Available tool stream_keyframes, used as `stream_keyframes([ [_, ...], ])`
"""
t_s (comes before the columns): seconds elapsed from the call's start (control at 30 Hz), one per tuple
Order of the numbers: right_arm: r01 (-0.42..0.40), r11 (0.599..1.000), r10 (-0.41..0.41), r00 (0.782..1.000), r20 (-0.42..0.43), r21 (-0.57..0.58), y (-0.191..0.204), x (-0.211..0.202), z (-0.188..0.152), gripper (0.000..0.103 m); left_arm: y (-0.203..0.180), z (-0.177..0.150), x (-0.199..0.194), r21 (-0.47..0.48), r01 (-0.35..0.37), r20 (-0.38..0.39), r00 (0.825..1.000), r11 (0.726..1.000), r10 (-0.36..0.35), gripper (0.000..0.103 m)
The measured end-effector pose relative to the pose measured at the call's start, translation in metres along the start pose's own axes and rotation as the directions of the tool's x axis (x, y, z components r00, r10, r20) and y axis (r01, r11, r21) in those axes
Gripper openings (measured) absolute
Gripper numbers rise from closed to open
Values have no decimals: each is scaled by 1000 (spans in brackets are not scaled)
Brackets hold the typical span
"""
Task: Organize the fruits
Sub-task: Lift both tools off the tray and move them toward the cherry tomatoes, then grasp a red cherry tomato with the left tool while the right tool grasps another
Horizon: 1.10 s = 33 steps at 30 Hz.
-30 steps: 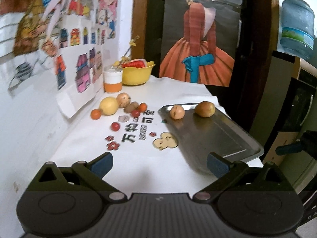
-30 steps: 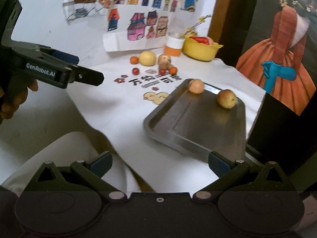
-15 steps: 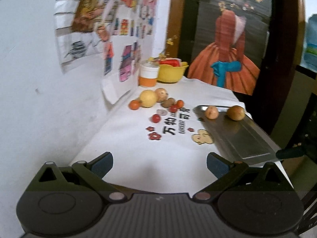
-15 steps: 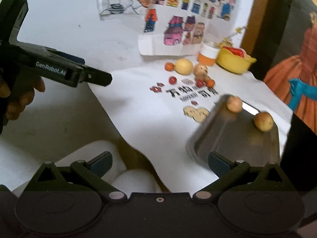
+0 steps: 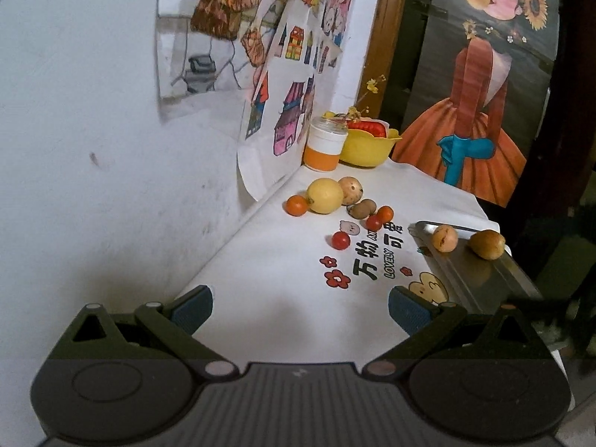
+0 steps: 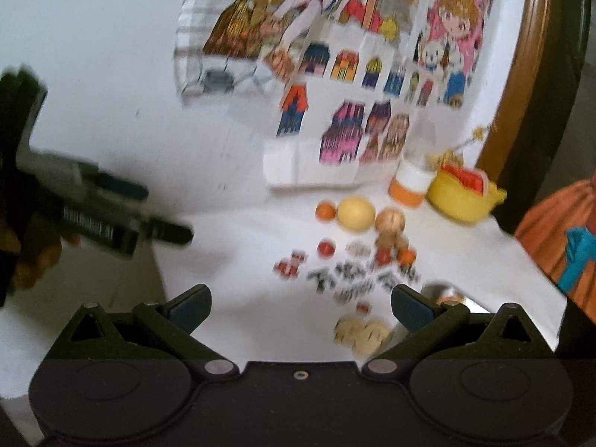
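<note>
step: we're approaching loose fruit pile (image 5: 337,205), far-left on counter (image 5: 283,309) | tray (image 5: 480,275) right w/ 2 fruits | left claw (image 5: 300,309) & right claw (image 6: 300,307) both released, empty | next: we're picking one fruit, likely near red tomato (image 5: 341,240)

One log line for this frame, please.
left gripper open, empty | right gripper open, empty | tray: two fruits | rest loose on tablecloth

- Motion blur is smearing the right wrist view, making the tablecloth lettering (image 6: 346,279) unreadable.
- The right gripper's finger (image 6: 413,307) is hiding most of the metal tray (image 6: 441,292).
</note>
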State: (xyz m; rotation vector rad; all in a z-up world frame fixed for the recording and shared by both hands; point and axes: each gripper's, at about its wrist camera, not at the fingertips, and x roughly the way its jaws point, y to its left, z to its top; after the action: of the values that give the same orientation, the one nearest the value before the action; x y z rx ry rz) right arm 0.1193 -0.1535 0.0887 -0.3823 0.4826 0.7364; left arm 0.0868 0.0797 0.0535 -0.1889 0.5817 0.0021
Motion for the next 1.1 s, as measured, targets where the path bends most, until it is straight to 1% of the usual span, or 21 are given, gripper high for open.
stream_keyframes([
  [0.2, 32, 999, -32, 999, 18, -43, -29, 18, 17, 102, -1, -1, 32, -9, 5, -36, 999, 1000, -6, 103],
  [0.33, 31, 999, -31, 999, 12, -22, -45, 38, 21, 102, -8, 3, 51, 13, 17, -43, 999, 1000, -16, 103],
  [0.47, 17, 999, -17, 1000, -3, 49, -63, 63, 20, 102, -17, 12, 70, 40, 31, -42, 999, 999, -30, 103],
  [0.6, 21, 987, -24, 1000, 18, 162, -82, 82, 19, 102, -24, 20, 92, 44, 53, -43, 998, 998, -51, 103],
  [0.7, -5, 966, -2, 1000, 26, 258, -97, 97, 17, 102, -28, 26, 108, 37, 66, -36, 997, 997, -64, 103],
  [0.9, -43, 915, 51, 999, -11, 400, -119, 133, 8, 102, -28, 37, 137, 19, 71, -42, 997, 997, -70, 103],
  [1.0, -43, 897, 63, 997, -32, 440, -123, 147, 3, 99, -28, 38, 148, 38, 64, -53, 997, 997, -62, 103],
  [1.07, -24, 895, 47, 998, -42, 446, -124, 155, 1, 94, -29, 38, 154, 49, 66, -69, 996, 997, -62, 103],
  [1.1, -15, 893, 40, 998, -46, 449, -125, 159, 1, 94, -30, 38, 157, 52, 72, -76, 995, 996, -68, 103],
])
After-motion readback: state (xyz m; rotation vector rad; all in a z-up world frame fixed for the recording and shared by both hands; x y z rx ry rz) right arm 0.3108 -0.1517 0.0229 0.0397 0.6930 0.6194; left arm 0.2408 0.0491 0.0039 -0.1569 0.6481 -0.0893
